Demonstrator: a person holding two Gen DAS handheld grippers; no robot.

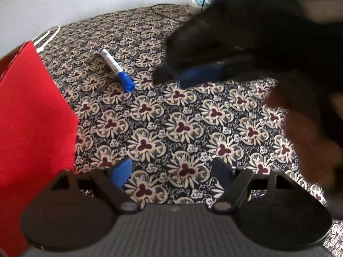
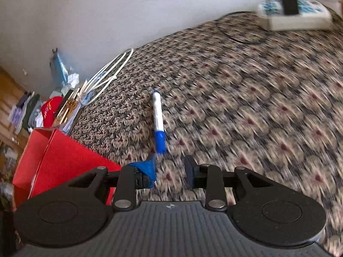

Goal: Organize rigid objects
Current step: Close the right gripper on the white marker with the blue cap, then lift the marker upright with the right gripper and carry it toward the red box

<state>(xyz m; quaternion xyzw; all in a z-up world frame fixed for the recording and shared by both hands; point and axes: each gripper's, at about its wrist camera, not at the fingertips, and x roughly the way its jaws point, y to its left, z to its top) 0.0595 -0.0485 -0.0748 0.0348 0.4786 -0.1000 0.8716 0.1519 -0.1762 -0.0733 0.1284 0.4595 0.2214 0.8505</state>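
Note:
A white marker [image 1: 116, 70] with a blue cap lies on the flower-patterned cloth [image 1: 182, 128], beside an open red box [image 1: 32, 117] at the left. My left gripper [image 1: 171, 171] hovers open above the cloth, short of the marker, with nothing between its fingers. In the right wrist view the marker [image 2: 158, 120] lies just ahead of my right gripper [image 2: 169, 171]. Its fingers stand a little apart with only cloth showing between them. The red box [image 2: 60, 165] is close on its left. In the left wrist view one blue pad [image 1: 199, 75] of that gripper shows blurred, right of the marker's cap.
A white power strip [image 2: 295, 15] with a black plug sits at the far right by the wall, and a dark cable loops beside it. A white cord [image 2: 111, 70] lies at the cloth's left edge. Clutter [image 2: 53, 107] lies below that edge. A hand [image 1: 310, 139] fills the right side.

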